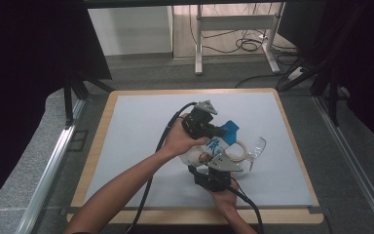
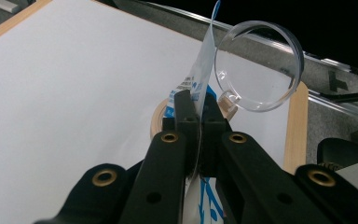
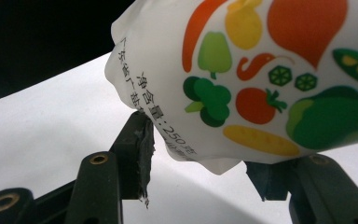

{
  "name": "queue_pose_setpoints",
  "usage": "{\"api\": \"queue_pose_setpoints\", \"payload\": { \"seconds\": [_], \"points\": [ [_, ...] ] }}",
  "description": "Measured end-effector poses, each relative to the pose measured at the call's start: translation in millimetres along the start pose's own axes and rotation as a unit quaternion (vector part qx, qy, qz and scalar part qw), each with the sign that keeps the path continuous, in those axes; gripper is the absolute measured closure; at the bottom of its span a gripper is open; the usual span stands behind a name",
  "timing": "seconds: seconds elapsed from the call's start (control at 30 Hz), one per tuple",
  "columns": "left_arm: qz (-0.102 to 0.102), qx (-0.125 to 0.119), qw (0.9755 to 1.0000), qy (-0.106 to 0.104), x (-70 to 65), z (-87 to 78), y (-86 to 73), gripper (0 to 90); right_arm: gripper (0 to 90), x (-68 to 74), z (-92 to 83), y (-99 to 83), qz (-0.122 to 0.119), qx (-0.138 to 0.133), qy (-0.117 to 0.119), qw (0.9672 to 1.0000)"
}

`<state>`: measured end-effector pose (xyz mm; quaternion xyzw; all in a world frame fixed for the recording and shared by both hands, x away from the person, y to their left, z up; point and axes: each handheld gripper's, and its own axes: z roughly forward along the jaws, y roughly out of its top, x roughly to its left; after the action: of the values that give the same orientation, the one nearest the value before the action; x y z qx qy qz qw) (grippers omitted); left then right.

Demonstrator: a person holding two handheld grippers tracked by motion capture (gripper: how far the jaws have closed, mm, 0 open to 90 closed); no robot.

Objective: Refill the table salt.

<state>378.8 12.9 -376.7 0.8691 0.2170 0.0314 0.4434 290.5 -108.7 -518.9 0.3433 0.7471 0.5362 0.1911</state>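
Near the middle of the tabletop [image 1: 136,126], I see a white pouch [image 1: 205,152] held off the surface between my two claws. Left claw [image 1: 222,131]: jaws closed on the pouch's thin upper edge; in the left gripper view [image 2: 196,116] the film runs up between both pads. Right claw [image 1: 208,165]: sits below the pouch, nearer my edge of the tabletop. In the right gripper view [image 3: 196,154] its jaws stand apart on either side of the pouch's lower corner [image 3: 242,84]; the left pad touches the corner beside the printed text, while contact at the right pad I cannot tell. Pouch face: printed vegetables in red, orange, yellow and green; blue print near the top edge.

A clear dish [image 2: 259,65] stands on edge just beyond the pouch, with a wooden ring [image 1: 235,151] lying beside it on the tabletop. Ring and dish appear at the far side of the left claw. My left hand [image 1: 181,139] wraps the left gripper body; its cable trails back toward me
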Motion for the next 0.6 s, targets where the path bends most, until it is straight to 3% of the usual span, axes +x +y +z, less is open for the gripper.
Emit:
{"api": "queue_pose_setpoints", "payload": {
  "seconds": [0.37, 0.6],
  "points": [
    [0.006, 0.017, 0.9998, 0.011, 1.4, 2.9, 3.9, 90.0, 46.9, 1.6, 2.3, 1.3, 0.004, -0.001, 0.007, 1.0000],
    [0.009, 0.006, 0.9998, 0.015, -4.6, -2.8, 5.4, 90.0, 45.5, -0.9, 1.4, 2.2, 0.005, -0.006, -0.004, 1.0000]
  ]
}}
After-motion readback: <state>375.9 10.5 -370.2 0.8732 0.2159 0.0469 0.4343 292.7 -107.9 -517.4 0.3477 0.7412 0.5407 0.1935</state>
